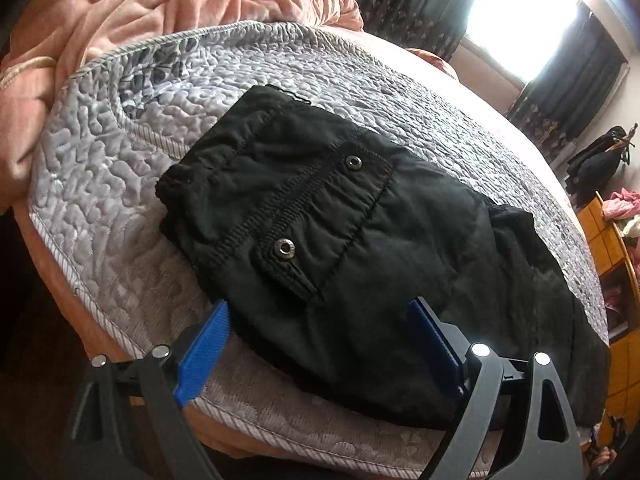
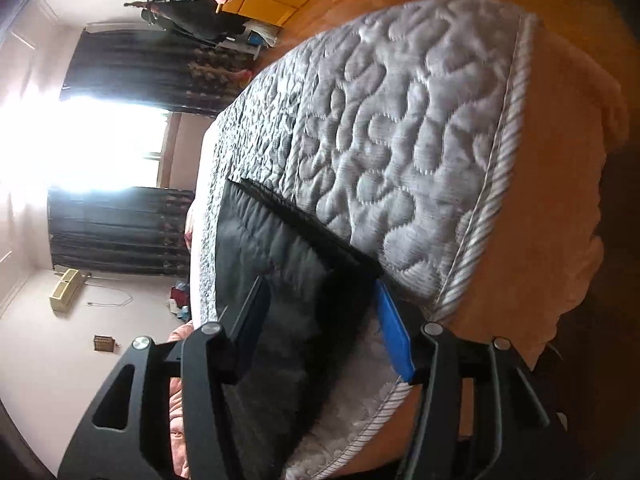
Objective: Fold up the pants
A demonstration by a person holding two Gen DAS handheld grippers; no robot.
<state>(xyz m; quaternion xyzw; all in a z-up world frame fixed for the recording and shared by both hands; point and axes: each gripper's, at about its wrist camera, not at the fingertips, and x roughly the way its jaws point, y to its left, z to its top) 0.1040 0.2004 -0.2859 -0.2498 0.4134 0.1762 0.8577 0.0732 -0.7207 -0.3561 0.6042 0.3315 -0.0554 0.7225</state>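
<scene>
Black pants [image 1: 340, 248] lie folded in a thick stack on a grey quilted mat [image 1: 100, 184], with a snap-button pocket on top. My left gripper [image 1: 320, 320] is open, its blue pads either side of the stack's near edge, gripping nothing. In the right wrist view, rolled sideways, the pants [image 2: 280, 264] lie on the mat [image 2: 400, 140]. My right gripper [image 2: 320, 312] is open and straddles the black fabric's edge; one blue pad [image 2: 394, 332] shows beside the fabric.
A rumpled pink blanket [image 1: 160, 4] lies beyond the mat. The mat edge [image 1: 280, 432] and bed edge are close to my left gripper. Dark curtains [image 1: 560, 88], a bright window and orange drawers [image 1: 616, 240] stand at the right.
</scene>
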